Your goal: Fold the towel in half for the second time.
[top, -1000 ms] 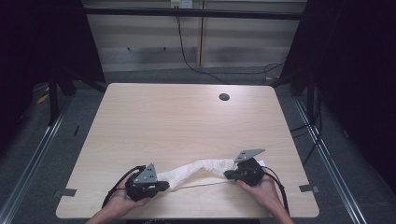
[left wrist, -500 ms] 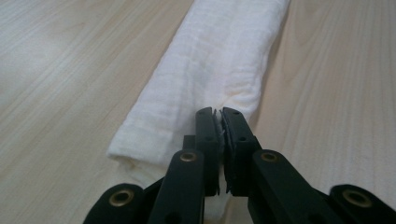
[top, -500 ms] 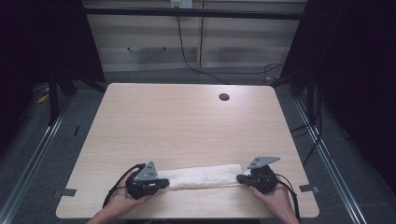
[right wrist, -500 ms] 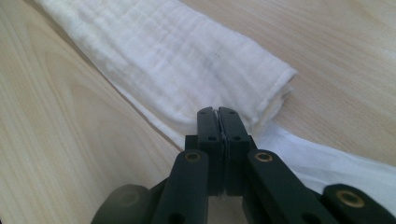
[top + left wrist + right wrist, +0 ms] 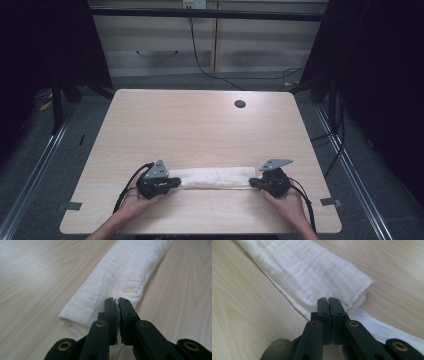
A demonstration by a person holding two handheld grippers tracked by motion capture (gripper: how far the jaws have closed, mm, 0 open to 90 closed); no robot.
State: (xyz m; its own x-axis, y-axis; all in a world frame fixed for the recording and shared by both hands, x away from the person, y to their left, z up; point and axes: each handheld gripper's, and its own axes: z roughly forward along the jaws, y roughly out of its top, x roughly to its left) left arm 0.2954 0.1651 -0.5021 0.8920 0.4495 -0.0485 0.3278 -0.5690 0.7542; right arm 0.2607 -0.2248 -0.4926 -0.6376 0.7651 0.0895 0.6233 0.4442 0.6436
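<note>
**Folded cloth stretched flat between two clamped grippers**

No brand, label or readable writing is showing on the cloth, the grippers or the table.

A white cloth (image 5: 214, 177) is lying as a long folded band along the near part of the wooden table (image 5: 200, 125), running left to right. The left gripper (image 5: 176, 182) is pinching the band's left end and the right gripper (image 5: 253, 182) is pinching its right end — each held by one of the person's hands, which are coming in from the near edge. In the left gripper view the jaws are pressed together with a sliver of white cloth (image 5: 120, 277) caught between them, the folded band running away beyond the tips. In the right gripper view the jaws are likewise closed on the cloth (image 5: 312, 272), and a single thinner layer is trailing out flat beside the thicker fold.

Around it, the far part of the table is bearing a small dark round hole (image 5: 240, 104) near the far right corner, well apart from the cloth. Black cables (image 5: 210, 65) are hanging down behind the table against a pale panel, and metal rails are running along the floor at both sides. Nothing is standing between the grippers and the cloth.

Compared with a second ago, the cloth is lying straighter and flatter — then it was humped and slanting up toward the right gripper, which has since moved rightward and nearer, drawing the band taut.
</note>
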